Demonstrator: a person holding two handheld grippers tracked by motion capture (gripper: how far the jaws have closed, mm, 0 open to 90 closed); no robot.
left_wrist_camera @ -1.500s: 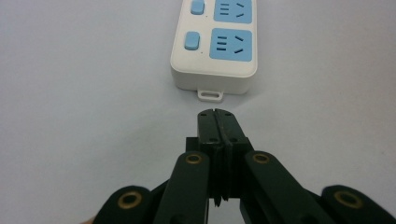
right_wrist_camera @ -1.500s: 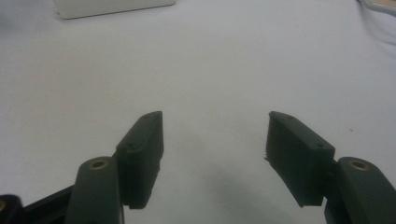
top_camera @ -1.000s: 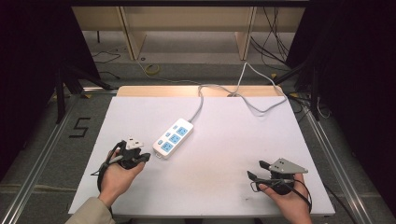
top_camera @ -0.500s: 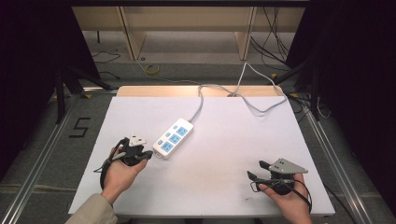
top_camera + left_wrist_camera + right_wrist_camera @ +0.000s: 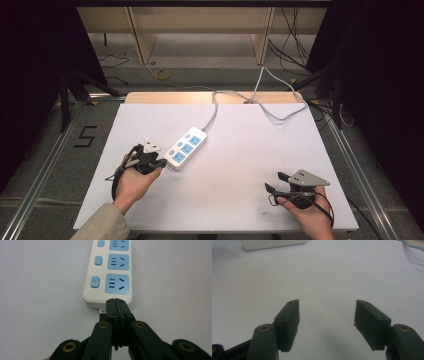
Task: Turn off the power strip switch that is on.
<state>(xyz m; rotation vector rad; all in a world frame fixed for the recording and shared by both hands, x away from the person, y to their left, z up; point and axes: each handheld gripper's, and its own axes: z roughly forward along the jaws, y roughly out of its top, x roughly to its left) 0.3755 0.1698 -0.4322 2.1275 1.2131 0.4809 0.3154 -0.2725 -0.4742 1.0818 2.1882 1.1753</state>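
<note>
So there's a white power strip (image 5: 185, 148) with blue sockets lying at an angle on the white table (image 5: 240, 150), left of centre, and nothing is plugged into it. Its grey cable (image 5: 216, 107) runs off toward the far edge. The left gripper (image 5: 116, 301) has its jaws pressed together with nothing between them, tips right at the strip's near end, about touching it. The left hand (image 5: 131, 180) comes in from the bottom left corner. The right gripper (image 5: 327, 315) sits low over bare table near the front right, well apart from the strip, jaws spread wide and holding nothing. The right hand (image 5: 310, 217) grips it from behind.
</note>
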